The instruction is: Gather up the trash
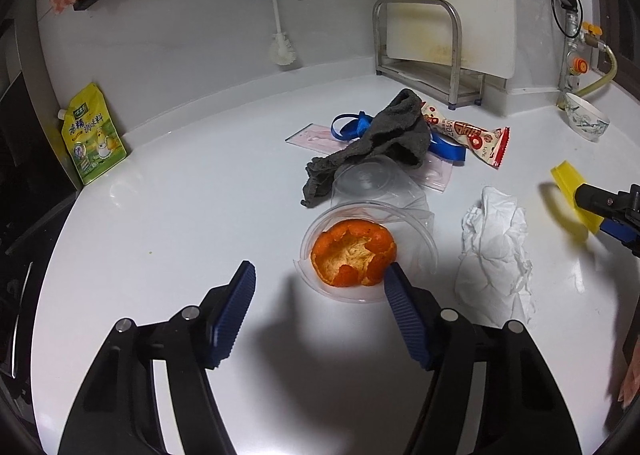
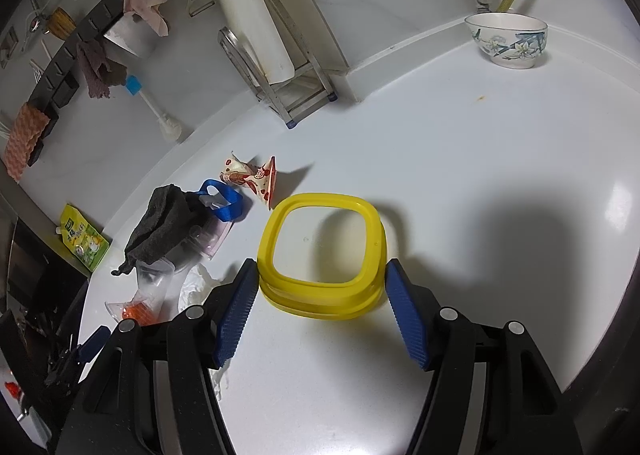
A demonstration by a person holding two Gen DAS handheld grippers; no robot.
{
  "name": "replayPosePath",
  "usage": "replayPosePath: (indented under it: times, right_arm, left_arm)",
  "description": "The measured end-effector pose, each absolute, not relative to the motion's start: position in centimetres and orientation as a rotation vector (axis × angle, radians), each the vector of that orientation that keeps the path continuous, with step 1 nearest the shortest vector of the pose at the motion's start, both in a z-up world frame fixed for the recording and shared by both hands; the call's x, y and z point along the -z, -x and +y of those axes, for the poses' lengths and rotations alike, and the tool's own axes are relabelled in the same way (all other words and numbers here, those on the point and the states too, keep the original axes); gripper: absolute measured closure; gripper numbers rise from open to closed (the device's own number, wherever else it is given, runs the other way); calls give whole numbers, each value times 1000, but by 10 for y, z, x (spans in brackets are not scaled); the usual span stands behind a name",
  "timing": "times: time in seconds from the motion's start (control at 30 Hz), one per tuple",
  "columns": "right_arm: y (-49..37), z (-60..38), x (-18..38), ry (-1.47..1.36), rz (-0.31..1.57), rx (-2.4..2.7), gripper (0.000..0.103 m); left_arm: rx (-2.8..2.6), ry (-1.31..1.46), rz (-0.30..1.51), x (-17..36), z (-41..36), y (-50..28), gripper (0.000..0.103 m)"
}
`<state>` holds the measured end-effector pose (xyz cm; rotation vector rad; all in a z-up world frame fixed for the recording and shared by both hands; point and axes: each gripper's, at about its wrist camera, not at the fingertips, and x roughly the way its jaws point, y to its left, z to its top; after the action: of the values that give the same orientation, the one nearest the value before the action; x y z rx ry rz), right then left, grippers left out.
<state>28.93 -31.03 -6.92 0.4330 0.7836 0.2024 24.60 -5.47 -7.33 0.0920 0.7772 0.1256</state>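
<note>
Glossy white countertop (image 1: 168, 215) against white kitchen wall (image 1: 180, 27), trash-strewn.

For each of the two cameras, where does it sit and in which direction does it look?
Left wrist view: on the left gripper, angled down at the counter toward the orange peel in a clear cup; both blue fingers show.
Right wrist view: on the right gripper, angled down at the yellow container between its fingers, which grip it.
Shared: peel, grey cloth, snack wrapper, tissue, bowl, green pouch.
</note>
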Motion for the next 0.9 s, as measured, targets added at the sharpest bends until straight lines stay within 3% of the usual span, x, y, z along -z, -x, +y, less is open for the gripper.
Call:
replayPosePath:
  times: [0.13,0.2,0.3,0.7,0.77,0.8,0.9]
  right_arm:
    - [-289,-311,69,-437,783,-200,40]
    - [-289,-310,69,-435,784,-201,40]
    - [-289,-310,69,-433,783,-201,40]
    - [-289,-310,70,-436,783,-202,40]
    - [-289,-310,70,-437,783,-203,40]
    - [-289,-310,70,-436,783,-204,40]
    - [-289,-310,70,-437,783,-205,40]
  left_arm:
    - [-112,-98,767,72,-60,-244,44]
    - [-104,-107,777,75,-62,-246,59]
    - [-95,-104,804,78,-64,-251,70]
    - [-94,-102,785,75,-64,-252,70]
    - [-94,-104,783,74,-64,-253,64]
    - [-101,-108,781,74,-64,-254,55]
    - [-104,-114,769,73,-64,-254,53]
